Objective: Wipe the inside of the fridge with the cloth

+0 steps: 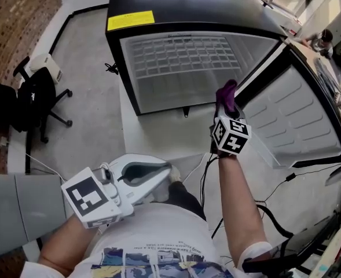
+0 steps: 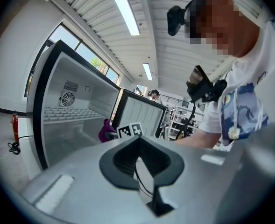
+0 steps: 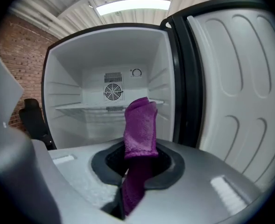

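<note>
Right gripper (image 3: 136, 164) is pinching the cloth (image 3: 140, 125) in its fingers, fridge (image 3: 76, 94) ahead; left gripper (image 2: 138, 160) is idling, fingers together; reaching inside looks next.

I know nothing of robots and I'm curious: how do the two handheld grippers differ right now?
The right gripper is clamped on a purple cloth; the left gripper is shut on nothing. The right gripper is held out at the open fridge; the left gripper sits close to the person's torso. Both are grey two-jaw tools, each with a marker cube.
</note>
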Tool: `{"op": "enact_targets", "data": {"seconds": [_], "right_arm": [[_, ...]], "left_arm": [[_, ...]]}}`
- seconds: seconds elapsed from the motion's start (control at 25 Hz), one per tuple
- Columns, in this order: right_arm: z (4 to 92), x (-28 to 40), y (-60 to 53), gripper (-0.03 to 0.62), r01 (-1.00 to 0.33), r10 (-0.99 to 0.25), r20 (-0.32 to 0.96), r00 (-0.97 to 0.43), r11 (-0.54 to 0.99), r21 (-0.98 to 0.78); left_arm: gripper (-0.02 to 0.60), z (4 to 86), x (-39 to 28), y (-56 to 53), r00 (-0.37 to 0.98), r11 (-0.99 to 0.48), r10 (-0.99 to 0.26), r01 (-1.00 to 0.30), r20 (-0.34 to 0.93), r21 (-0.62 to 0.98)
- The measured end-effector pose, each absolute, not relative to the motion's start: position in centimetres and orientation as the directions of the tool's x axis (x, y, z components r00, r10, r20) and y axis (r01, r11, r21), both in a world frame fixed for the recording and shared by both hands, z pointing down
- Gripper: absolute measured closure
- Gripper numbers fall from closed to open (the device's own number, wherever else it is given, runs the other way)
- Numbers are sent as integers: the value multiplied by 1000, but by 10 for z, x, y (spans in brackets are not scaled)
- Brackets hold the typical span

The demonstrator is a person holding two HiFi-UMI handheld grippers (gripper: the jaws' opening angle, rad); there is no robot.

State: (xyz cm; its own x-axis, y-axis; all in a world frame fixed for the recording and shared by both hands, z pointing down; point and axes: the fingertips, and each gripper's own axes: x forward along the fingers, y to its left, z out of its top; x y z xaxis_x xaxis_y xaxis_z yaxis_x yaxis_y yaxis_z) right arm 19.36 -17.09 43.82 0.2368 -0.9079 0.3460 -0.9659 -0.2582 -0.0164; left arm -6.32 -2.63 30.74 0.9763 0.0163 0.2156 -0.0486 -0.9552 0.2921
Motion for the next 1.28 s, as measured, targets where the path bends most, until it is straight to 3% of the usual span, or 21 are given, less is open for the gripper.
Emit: {"op": "enact_targets", "data": {"seconds": [0.64,1.28], "right_arm": [[466,236,-219,537,-903,-844,371,387,-428,-33],[485,251,-272,537,-913,-835,415,361,-406,-22]], "left_arm": [[578,304,-46,-48,977,-930,-32,-106,209,352],[577,304,-33,-67,965,-930,-81,-162,248,329]]}}
